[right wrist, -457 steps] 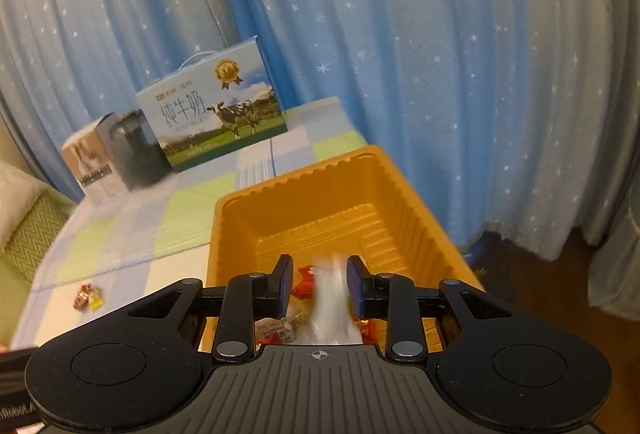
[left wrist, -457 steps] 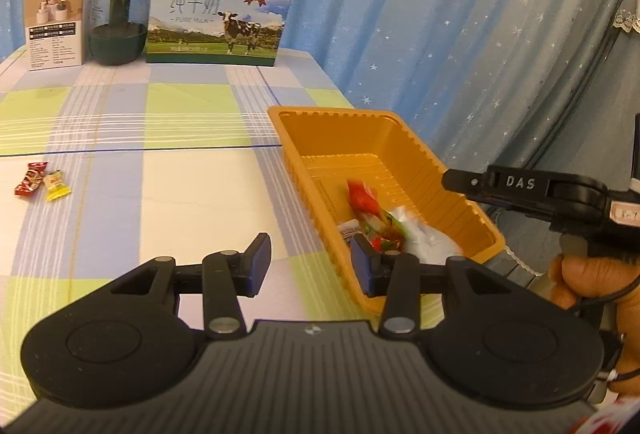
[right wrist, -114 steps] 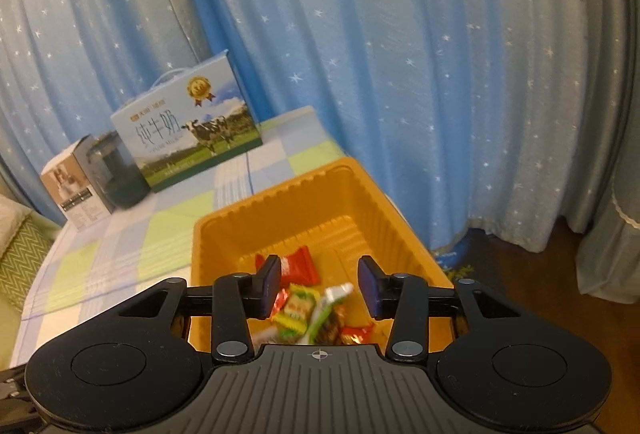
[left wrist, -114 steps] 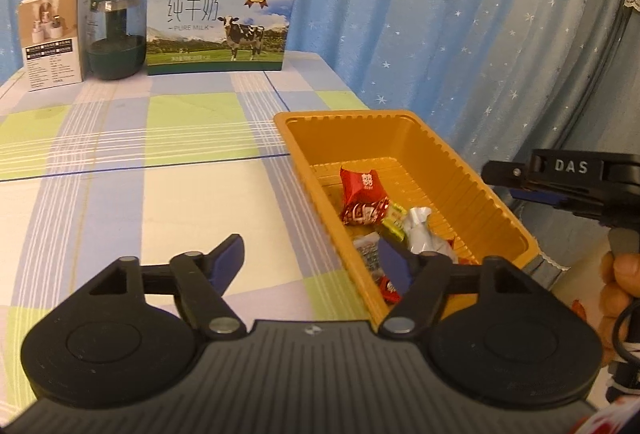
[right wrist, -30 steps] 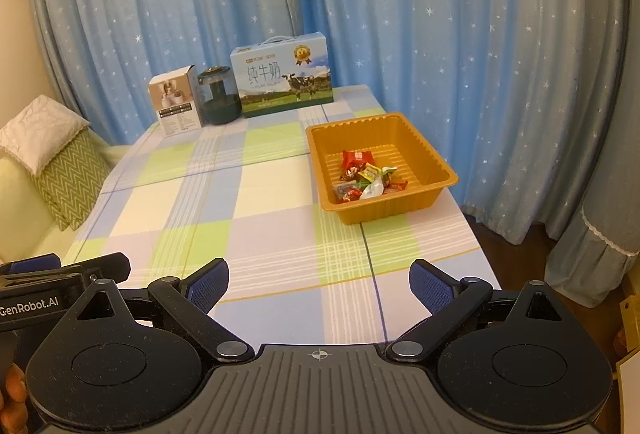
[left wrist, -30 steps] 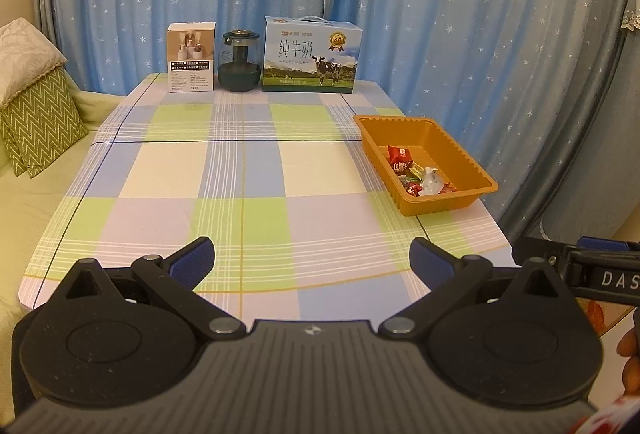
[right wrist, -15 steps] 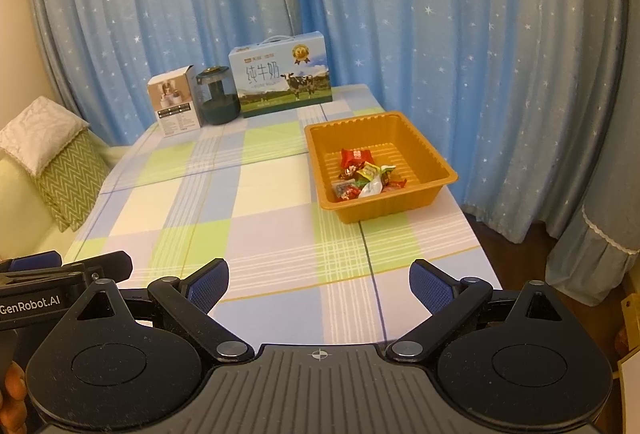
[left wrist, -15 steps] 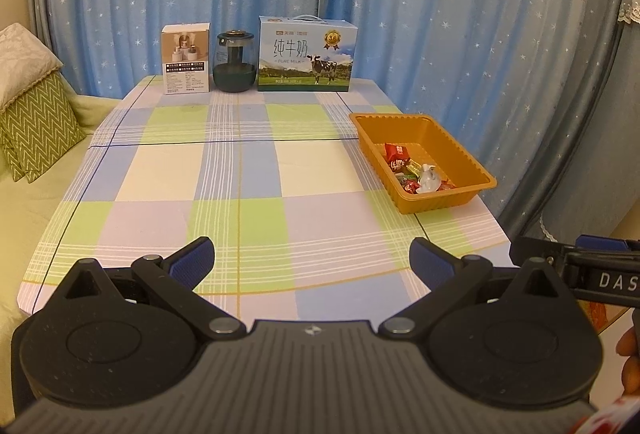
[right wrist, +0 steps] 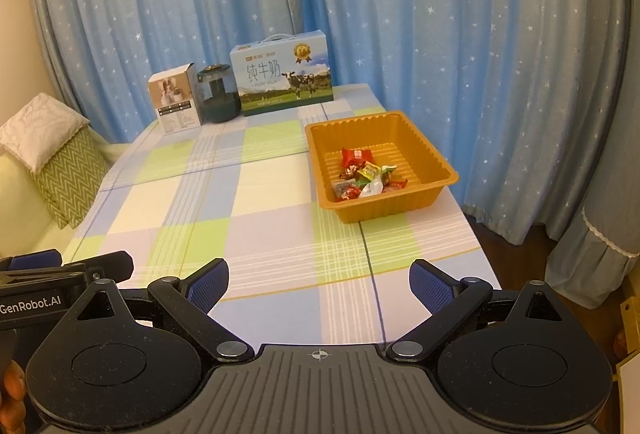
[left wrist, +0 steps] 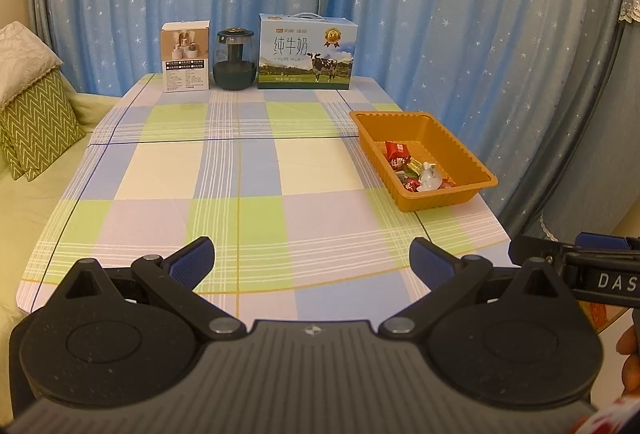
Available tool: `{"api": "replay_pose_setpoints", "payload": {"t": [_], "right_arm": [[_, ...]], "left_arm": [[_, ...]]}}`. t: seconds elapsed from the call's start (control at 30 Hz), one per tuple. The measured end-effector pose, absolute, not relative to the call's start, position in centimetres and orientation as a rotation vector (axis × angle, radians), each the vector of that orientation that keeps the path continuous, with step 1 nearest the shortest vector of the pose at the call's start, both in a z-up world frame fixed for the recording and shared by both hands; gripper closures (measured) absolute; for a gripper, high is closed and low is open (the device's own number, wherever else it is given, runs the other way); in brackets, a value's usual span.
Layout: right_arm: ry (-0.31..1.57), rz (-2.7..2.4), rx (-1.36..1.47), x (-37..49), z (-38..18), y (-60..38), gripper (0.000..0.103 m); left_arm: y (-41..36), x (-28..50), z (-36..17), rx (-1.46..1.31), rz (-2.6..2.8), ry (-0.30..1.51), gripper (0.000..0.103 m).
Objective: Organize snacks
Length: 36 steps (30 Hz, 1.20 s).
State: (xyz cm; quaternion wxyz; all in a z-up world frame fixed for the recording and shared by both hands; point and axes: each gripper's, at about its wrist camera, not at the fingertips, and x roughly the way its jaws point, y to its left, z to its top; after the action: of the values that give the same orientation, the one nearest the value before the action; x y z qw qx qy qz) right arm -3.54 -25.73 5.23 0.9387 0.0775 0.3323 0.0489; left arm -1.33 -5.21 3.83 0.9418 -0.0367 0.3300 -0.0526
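Snacks [right wrist: 366, 173] all sit piled in the orange tray [right wrist: 434, 161] at the worktop's [left wrist: 240, 173] right edge, none loose on the checked cloth, so sorting looks done to me. Left tongs [left wrist: 312, 262] and right tongs [right wrist: 318, 284] both spread wide, gripping nothing, held low at the near edge, well apart from the tray. Milk box [left wrist: 306, 51], jar [left wrist: 235, 59] and small carton [left wrist: 186, 55] line the far edge, out of the way.
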Motion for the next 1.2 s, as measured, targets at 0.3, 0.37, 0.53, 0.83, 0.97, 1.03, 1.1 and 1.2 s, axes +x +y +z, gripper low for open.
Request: {"api": "replay_pose_setpoints", "payload": {"t": [0.3, 0.37, 0.53, 0.83, 0.97, 1.03, 1.1, 1.2], "right_arm": [[0.678, 0.098, 0.157, -3.55, 5.13, -25.62, 0.007], [0.679, 0.099, 0.158, -3.59, 5.12, -25.58, 0.007], [0.679, 0.098, 0.158, -3.59, 5.11, -25.57, 0.007], [0.675, 0.093, 0.152, -3.71, 4.99, -25.75, 0.007], [0.675, 0.093, 0.152, -3.73, 4.95, -25.76, 0.007], [0.675, 0.093, 0.152, -3.74, 4.94, -25.74, 0.007], [0.675, 0.092, 0.152, -3.73, 4.94, -25.75, 0.007], [0.675, 0.093, 0.152, -3.73, 4.94, -25.72, 0.007]], "left_arm": [[-5.13, -1.34, 3.8, -0.077, -0.107, 0.673, 0.0], [-5.14, -1.33, 3.77, -0.078, -0.107, 0.674, 0.0], [-5.13, -1.35, 3.77, -0.078, -0.109, 0.675, 0.0], [-5.22, -1.27, 3.71, -0.079, -0.112, 0.678, 0.0], [-5.25, -1.31, 3.6, -0.08, -0.112, 0.679, 0.0], [-5.23, -1.32, 3.6, -0.081, -0.112, 0.679, 0.0], [-5.22, -1.31, 3.6, -0.081, -0.111, 0.679, 0.0], [-5.23, -1.31, 3.58, -0.081, -0.111, 0.679, 0.0]]}}
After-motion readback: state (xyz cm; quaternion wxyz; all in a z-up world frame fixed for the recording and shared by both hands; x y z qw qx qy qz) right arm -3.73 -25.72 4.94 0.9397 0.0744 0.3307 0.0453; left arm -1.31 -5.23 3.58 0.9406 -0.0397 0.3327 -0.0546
